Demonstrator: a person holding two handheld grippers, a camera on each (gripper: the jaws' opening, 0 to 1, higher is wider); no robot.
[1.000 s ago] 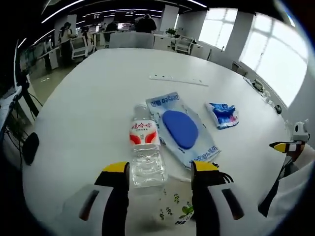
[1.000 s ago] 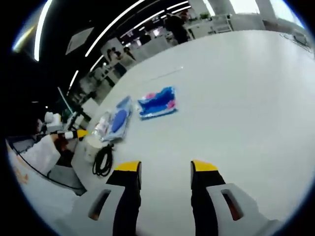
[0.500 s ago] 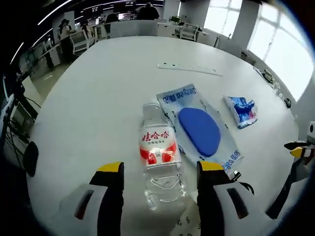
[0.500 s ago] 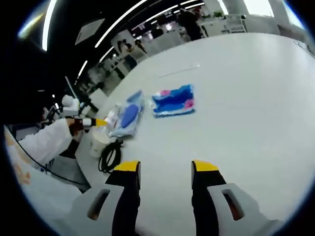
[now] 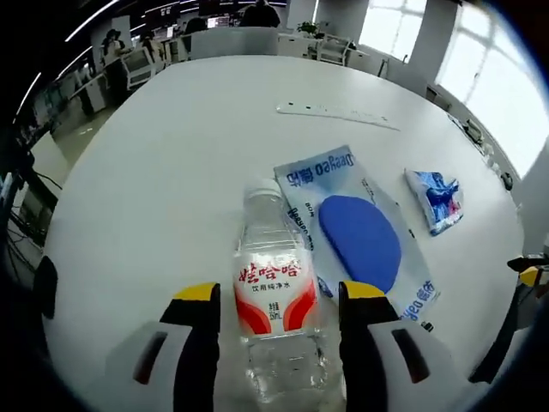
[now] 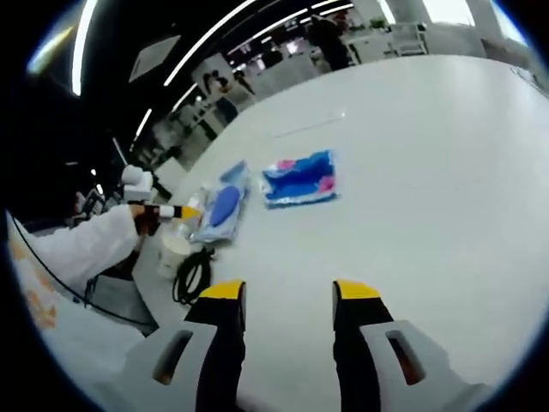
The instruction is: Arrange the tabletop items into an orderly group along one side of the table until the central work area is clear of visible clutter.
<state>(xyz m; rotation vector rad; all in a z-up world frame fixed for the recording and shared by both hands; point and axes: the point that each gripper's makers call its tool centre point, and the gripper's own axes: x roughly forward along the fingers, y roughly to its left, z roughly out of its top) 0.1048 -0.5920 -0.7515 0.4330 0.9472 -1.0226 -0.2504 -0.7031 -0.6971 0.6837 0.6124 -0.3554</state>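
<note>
A water bottle (image 5: pixel 273 300) lies on the white bench (image 5: pixel 171 172) between the spread jaws of the left tongs (image 5: pixel 279 296), cap pointing away; whether the jaws touch it cannot be told. Just beside it lies a clear packet holding a blue pad (image 5: pixel 358 232), and further off a small blue wrapper (image 5: pixel 437 197). The right tongs (image 6: pixel 290 296) hover spread over bare bench, holding nothing. Nearby sit a coiled black cable (image 6: pixel 190 276) and a white cup (image 6: pixel 174 253).

The water bottle (image 5: pixel 273 296) label shows red Chinese characters; the blue-white pouch (image 5: pixel 358 228) reads "DaaGao".
</note>
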